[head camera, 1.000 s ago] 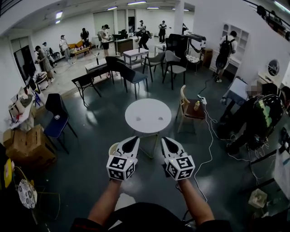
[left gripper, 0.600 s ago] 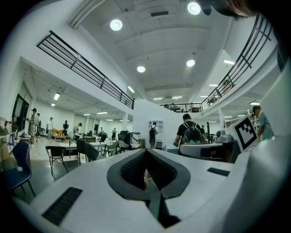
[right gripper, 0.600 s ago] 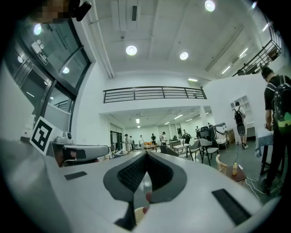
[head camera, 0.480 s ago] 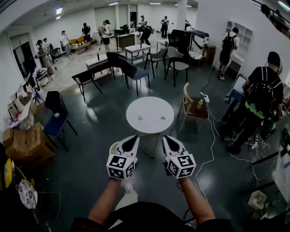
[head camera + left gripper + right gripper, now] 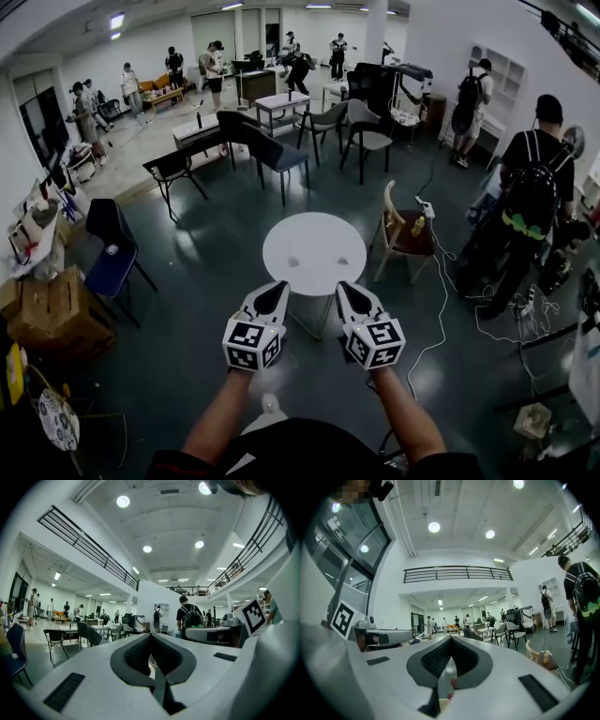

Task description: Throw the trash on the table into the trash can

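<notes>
The surface stands just ahead of my left tool and right tool; a chair sits right of it.

Bright even indoor light from round ceiling lights, soft sheen on floor, strong fisheye bending, dark corners

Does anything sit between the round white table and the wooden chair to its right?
No. The head view shows only bare dark floor between the table and the chair.
</notes>
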`<action>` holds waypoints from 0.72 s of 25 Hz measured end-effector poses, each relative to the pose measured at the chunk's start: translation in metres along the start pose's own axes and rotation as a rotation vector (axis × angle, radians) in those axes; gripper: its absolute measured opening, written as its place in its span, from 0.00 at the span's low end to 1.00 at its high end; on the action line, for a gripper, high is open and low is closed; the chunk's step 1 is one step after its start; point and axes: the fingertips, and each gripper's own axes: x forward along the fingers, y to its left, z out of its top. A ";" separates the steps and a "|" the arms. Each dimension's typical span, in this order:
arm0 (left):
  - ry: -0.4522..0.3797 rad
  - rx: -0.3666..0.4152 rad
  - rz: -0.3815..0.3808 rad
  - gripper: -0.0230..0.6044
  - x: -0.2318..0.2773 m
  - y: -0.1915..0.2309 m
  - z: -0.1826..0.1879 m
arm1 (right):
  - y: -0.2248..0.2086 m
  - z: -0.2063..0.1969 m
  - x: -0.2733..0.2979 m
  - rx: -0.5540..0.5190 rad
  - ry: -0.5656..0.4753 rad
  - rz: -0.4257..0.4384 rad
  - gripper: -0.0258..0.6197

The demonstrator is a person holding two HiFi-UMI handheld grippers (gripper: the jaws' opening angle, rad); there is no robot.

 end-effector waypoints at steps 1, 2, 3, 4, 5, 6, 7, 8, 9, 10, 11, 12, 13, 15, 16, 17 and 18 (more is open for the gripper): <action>0.001 -0.001 -0.005 0.06 0.006 0.008 0.002 | -0.001 0.002 0.009 0.001 -0.001 -0.006 0.07; 0.002 -0.003 -0.011 0.06 0.012 0.016 0.004 | -0.003 0.004 0.018 0.003 -0.001 -0.013 0.07; 0.004 -0.005 -0.017 0.06 0.017 0.024 0.006 | -0.005 0.005 0.027 0.006 0.000 -0.020 0.07; 0.008 -0.006 -0.023 0.06 0.023 0.031 0.007 | -0.007 0.006 0.035 0.009 0.002 -0.027 0.07; 0.013 -0.006 -0.028 0.06 0.028 0.038 0.007 | -0.009 0.006 0.043 0.011 0.004 -0.034 0.07; 0.020 -0.008 -0.033 0.06 0.034 0.045 0.007 | -0.010 0.006 0.052 0.013 0.006 -0.041 0.07; 0.028 -0.010 -0.039 0.06 0.039 0.053 0.007 | -0.012 0.007 0.060 0.014 0.008 -0.047 0.07; 0.034 -0.012 -0.047 0.06 0.044 0.060 0.007 | -0.013 0.007 0.069 0.014 0.008 -0.055 0.07; 0.039 -0.012 -0.056 0.06 0.048 0.067 0.006 | -0.014 0.007 0.077 0.014 0.009 -0.063 0.07; 0.043 -0.010 -0.064 0.06 0.052 0.074 0.006 | -0.014 0.006 0.084 0.014 0.009 -0.072 0.07; 0.045 -0.010 -0.069 0.06 0.055 0.082 0.005 | -0.015 0.006 0.091 0.016 0.010 -0.080 0.07; 0.045 -0.011 -0.073 0.06 0.058 0.089 0.005 | -0.015 0.004 0.099 0.018 0.011 -0.088 0.07; 0.044 -0.014 -0.076 0.06 0.060 0.096 0.005 | -0.015 0.003 0.105 0.020 0.013 -0.095 0.07; 0.044 -0.018 -0.085 0.06 0.064 0.110 0.004 | -0.014 0.000 0.117 0.020 0.020 -0.109 0.07; 0.046 -0.020 -0.090 0.06 0.066 0.116 0.003 | -0.013 -0.002 0.123 0.019 0.024 -0.115 0.07; 0.048 -0.023 -0.095 0.06 0.068 0.123 0.002 | -0.012 -0.004 0.130 0.019 0.026 -0.121 0.07; 0.051 -0.025 -0.100 0.06 0.070 0.130 0.001 | -0.011 -0.005 0.136 0.018 0.028 -0.127 0.07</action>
